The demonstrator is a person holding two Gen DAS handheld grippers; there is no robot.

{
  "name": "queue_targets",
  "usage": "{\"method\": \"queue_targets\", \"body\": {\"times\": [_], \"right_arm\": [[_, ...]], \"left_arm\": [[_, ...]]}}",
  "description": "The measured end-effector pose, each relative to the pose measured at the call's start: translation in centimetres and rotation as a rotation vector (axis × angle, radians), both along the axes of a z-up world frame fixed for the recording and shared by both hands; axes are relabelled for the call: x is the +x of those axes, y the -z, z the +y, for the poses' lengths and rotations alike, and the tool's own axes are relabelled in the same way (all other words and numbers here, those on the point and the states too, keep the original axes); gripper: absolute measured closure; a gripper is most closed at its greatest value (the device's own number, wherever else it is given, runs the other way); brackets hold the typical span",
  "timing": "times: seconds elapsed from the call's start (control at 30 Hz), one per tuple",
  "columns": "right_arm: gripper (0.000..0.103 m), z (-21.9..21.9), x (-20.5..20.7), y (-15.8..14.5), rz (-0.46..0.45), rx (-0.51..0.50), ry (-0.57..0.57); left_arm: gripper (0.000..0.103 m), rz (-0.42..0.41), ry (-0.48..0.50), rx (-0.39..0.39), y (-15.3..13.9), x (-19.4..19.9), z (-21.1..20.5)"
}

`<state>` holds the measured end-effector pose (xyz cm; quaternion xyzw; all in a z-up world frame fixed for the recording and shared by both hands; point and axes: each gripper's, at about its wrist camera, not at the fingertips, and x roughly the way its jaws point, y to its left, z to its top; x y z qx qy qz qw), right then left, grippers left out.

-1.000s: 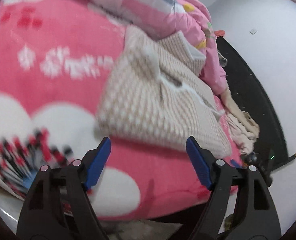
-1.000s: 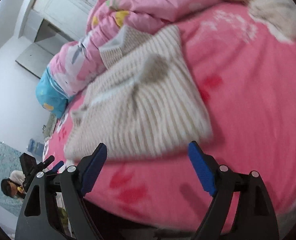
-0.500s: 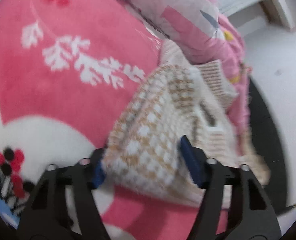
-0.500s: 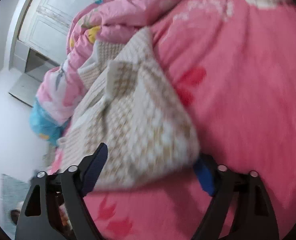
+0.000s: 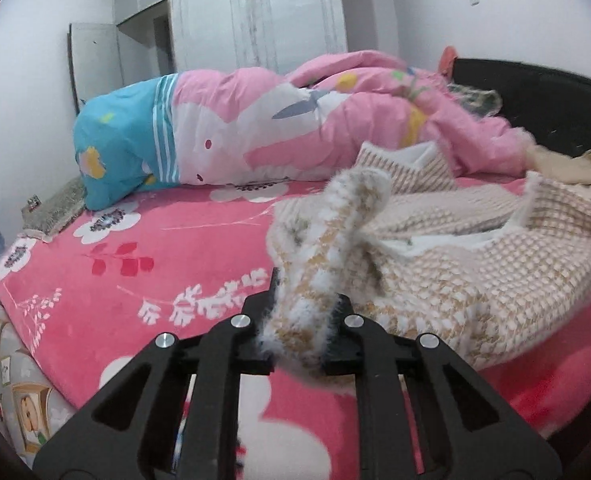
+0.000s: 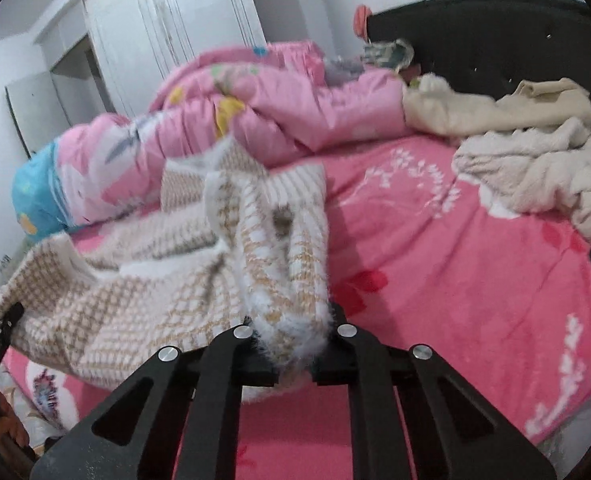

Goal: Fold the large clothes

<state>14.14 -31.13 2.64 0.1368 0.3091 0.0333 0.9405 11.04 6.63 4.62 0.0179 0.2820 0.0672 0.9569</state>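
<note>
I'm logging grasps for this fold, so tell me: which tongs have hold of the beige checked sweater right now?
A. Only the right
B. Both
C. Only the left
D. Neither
B: the left tongs are closed on a bunched edge of the sweater, and the right tongs are likewise closed on another fuzzy edge of it, the knit lifted off the pink blanket.

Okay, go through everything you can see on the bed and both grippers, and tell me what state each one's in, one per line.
Left gripper: shut on a near corner of the sweater.
Right gripper: shut on another near corner.
Checked sweater: pinched at two corners, near edge lifted, the rest lying rumpled.
Pink duvet: bunched along the far side.
Cream clothes: heaped, unfolded.
Pink blanket: spread flat.
</note>
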Motion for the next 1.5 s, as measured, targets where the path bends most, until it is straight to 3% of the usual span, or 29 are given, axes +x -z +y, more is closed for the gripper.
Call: {"method": "queue_targets", "body": {"times": [0.07, 0.17, 0.27, 0.33, 0.4, 0.47, 0.57, 0.7, 0.87, 0.93, 0.97, 1.03, 1.07, 1.1, 1.13, 1.17, 1.3, 1.37, 1.43, 1.5], "right_arm": [[0.093, -1.4, -2.3, 0.0, -0.005, 0.035, -0.032], [0.090, -3.1, -4.6, 1.8, 0.056, 0.085, -0.108], [0.068, -4.6, -4.3, 6.5, 0.236, 0.131, -0.144], [0.062, -5.9, -3.8, 9.2, 0.372, 0.139, -0.101], [0.056, -8.2, -4.6, 10.1, 0.392, 0.270, -0.089], [0.049, -9.6, -5.5, 9.1, 0.347, 0.300, -0.058], [0.044, -10.2, -6.2, 6.7, 0.272, 0.223, -0.017], [0.043, -7.7, -4.9, 4.5, 0.210, 0.147, -0.094], [0.041, -2.2, -1.5, 4.4, 0.198, -0.073, -0.161], [0.041, -0.9, 0.0, 4.5, 0.185, -0.123, -0.178], [0.041, -0.3, 0.6, 4.6, 0.177, -0.145, -0.183], [0.044, 0.6, 2.4, 5.0, 0.177, -0.205, -0.174], [0.063, 0.9, 3.2, 5.2, 0.182, -0.221, -0.180], [0.086, 1.1, 4.1, 5.6, 0.201, -0.227, -0.183], [0.094, 1.1, 4.8, 5.7, 0.217, -0.227, -0.170], [0.095, 0.9, 5.0, 5.7, 0.217, -0.206, -0.168], [0.096, -0.4, 4.2, 4.8, 0.160, -0.153, -0.126], [0.096, -1.5, 5.0, 6.1, 0.196, -0.088, -0.102], [0.095, -2.9, 6.2, 7.9, 0.275, 0.012, -0.089], [0.076, -4.1, 5.8, 7.7, 0.286, 0.086, -0.056]], "left_arm": [[0.089, 0.024, 0.021, -0.047, -0.5, -1.4, 0.3], [0.084, 0.105, 0.035, -0.118, 1.4, -4.4, 2.0], [0.070, 0.252, 0.023, -0.264, 6.2, -5.0, 5.3], [0.070, 0.316, -0.032, -0.378, 8.5, -5.3, 8.0], [0.068, 0.298, -0.090, -0.516, 9.3, -6.6, 11.2], [0.062, 0.244, -0.107, -0.592, 8.8, -7.5, 13.1], [0.059, 0.177, -0.085, -0.546, 6.9, -7.6, 13.3], [0.052, 0.184, 0.027, -0.441, 5.6, -5.1, 10.0], [0.050, 0.262, 0.080, -0.170, 6.4, -0.4, 4.3], [0.050, 0.273, 0.092, -0.128, 6.7, 1.1, 3.5], [0.052, 0.276, 0.098, -0.105, 7.0, 1.8, 3.0], [0.073, 0.284, 0.114, -0.037, 7.6, 3.1, 2.1], [0.087, 0.292, 0.114, -0.021, 7.9, 3.4, 2.0], [0.092, 0.300, 0.122, -0.025, 8.1, 3.8, 2.1], [0.093, 0.288, 0.124, -0.051, 7.9, 3.8, 2.4], [0.095, 0.267, 0.128, -0.086, 7.3, 3.4, 3.0], [0.095, 0.183, 0.128, -0.236, 5.7, 2.6, 5.7], [0.090, 0.227, 0.127, -0.354, 7.4, 4.0, 7.6], [0.080, 0.289, 0.097, -0.422, 9.4, 5.4, 8.8], [0.074, 0.296, 0.086, -0.542, 10.1, 5.5, 10.3]]}}
